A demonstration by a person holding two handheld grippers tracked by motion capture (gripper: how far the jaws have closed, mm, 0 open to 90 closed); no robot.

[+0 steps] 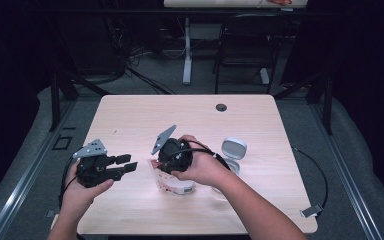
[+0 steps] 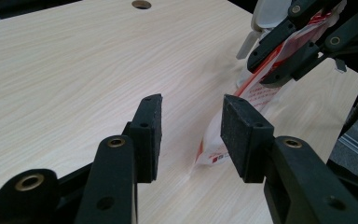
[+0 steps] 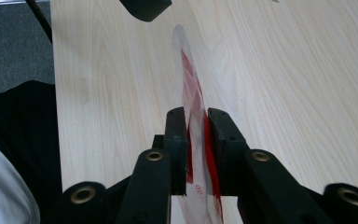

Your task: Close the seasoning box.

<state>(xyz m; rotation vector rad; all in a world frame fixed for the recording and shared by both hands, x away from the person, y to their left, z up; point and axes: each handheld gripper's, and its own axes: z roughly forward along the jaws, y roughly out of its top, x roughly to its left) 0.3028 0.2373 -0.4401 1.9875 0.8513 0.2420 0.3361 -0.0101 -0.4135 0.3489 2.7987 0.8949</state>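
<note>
Bag: the clear plastic bag with red print (image 3: pixel 192 105) stands on edge on the pale wooden table (image 1: pixel 130 115), near your side, its upper edge between the right jaws.
Right gripper: your right gripper (image 3: pixel 196 140) has its pads pressed on the bag from above — the pick-up looks secured.
Left gripper: your left gripper (image 2: pixel 191 135) hangs just beside the bag, jaws half apart, holding nothing.
Nearby: a white round container with its lid flipped open (image 1: pixel 232 152) sits just beyond your right hand.
Done: one-sided grasp.
Left: likely a second grip — probably opening the bag.
</note>
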